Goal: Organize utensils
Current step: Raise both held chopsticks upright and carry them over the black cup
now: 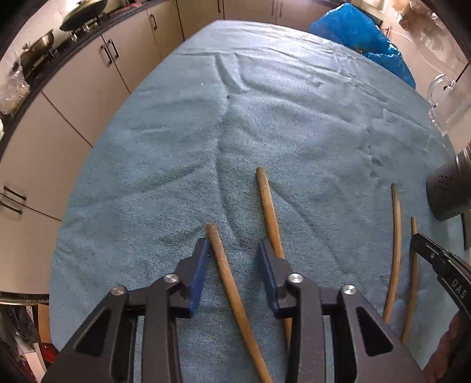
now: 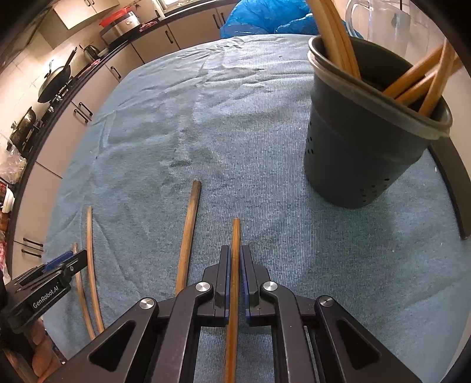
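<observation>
Pinching chopstick (image 2: 234, 265) lengthwise, R tool (image 2: 235, 259) pressed together; L tool (image 1: 232, 250) spread astride another chopstick (image 1: 226, 274).

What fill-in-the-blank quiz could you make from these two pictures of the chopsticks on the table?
1. Loose chopsticks lie on a ____ towel.
2. The right gripper is shut on one ____.
3. Several chopsticks already stand in the dark ____, near the clear jug.
4. The left gripper has a chopstick between its jaws, which are not yet ____ on it.

Missing words: blue; chopstick; holder; shut
</observation>
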### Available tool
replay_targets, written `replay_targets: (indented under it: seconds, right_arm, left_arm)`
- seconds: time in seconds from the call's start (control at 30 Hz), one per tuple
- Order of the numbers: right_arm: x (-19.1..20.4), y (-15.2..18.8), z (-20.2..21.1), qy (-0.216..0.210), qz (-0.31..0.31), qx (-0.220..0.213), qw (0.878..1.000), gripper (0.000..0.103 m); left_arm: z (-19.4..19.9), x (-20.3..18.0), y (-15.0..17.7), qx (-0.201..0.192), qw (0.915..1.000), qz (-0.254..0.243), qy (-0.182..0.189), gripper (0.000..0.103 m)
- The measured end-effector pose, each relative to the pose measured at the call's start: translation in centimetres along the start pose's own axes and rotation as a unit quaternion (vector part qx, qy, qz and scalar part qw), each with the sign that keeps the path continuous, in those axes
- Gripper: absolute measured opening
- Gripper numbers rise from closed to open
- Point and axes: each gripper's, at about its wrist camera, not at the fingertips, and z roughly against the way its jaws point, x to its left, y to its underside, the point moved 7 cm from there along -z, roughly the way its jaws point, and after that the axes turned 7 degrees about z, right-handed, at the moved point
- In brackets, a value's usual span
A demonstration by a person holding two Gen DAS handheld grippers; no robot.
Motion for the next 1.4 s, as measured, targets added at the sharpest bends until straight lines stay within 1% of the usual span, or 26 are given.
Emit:
replay_targets:
  seconds: [0.03,0.07,0.2,0.27,0.33,0.43,0.47,0.53,0.63,0.7,0.8,0.87,0.97,1.2,1.4]
  right_arm:
    - [0.0,0.0,0.0,0.001,0.002,-0.001,1.0,0.006]
    - [0.0,0.0,0.0,0.002,0.006,-0.002,1.0,0.006]
    - [-0.1,-0.1,0.6,-0.019,-0.003,-0.016,1.0,0.006]
    - [0.1,-0.3,1.9,-0.026,-0.001,-0.041,0.999,0.006]
    - [0.5,-0.6,3.9,-0.029,0.002,-0.072,0.997,0.006]
    - [0.9,-0.9,7.1,-0.036,0.007,-0.121,0.992,0.006]
    - [1.2,-0.9,8.3,-0.035,0.009,-0.14,0.99,0.006]
    - [1.7,-0.8,10.5,-0.038,0.016,-0.175,0.984,0.006]
    - [2.4,-0.4,13.4,-0.032,0.028,-0.222,0.974,0.006]
    - [2.8,0.1,15.3,-0.027,0.035,-0.258,0.965,0.006]
    - [3.0,0.6,17.6,-0.019,0.042,-0.301,0.953,0.006]
    - [3.1,1.2,18.8,-0.017,0.041,-0.321,0.946,0.006]
    - [3.1,1.7,20.0,-0.014,0.042,-0.336,0.941,0.006]
    - [2.4,2.3,21.0,-0.016,0.034,-0.344,0.938,0.006]
    - [2.2,2.7,21.7,-0.014,0.03,-0.353,0.935,0.006]
  left_arm:
    - [0.2,0.2,0.0,-0.008,1.0,0.002,-0.001,0.016]
    - [0.4,0.4,0.1,-0.011,0.9999,0.006,0.009,0.01]
    - [1.6,1.1,0.4,-0.02,0.9983,0.011,0.053,0.007]
    - [3.3,1.5,0.4,-0.038,0.9963,0.013,0.075,0.007]
    - [5.6,1.3,0.1,-0.068,0.9928,0.015,0.097,0.007]
    - [9.1,1.1,-0.5,-0.112,0.9856,0.015,0.126,0.007]
    - [10.7,1.1,-0.7,-0.131,0.9818,0.014,0.137,0.007]
    - [12.7,1.1,-1.1,-0.158,0.9761,0.015,0.149,0.007]
    - [15.6,1.5,-0.7,-0.2,0.967,0.015,0.157,0.007]
    - [17.0,1.5,-0.4,-0.221,0.9623,0.014,0.158,0.007]
    - [19.1,1.5,-0.1,-0.247,0.9566,0.01,0.155,0.007]
    - [19.5,1.2,-0.1,-0.258,0.9545,0.007,0.149,0.007]
    - [20.1,0.7,0.0,-0.266,0.9524,0.0,0.149,0.007]
    - [20.7,-0.3,0.1,-0.277,0.949,-0.009,0.151,0.007]
    - [21.1,-0.9,0.0,-0.28,0.9476,-0.016,0.153,0.007]
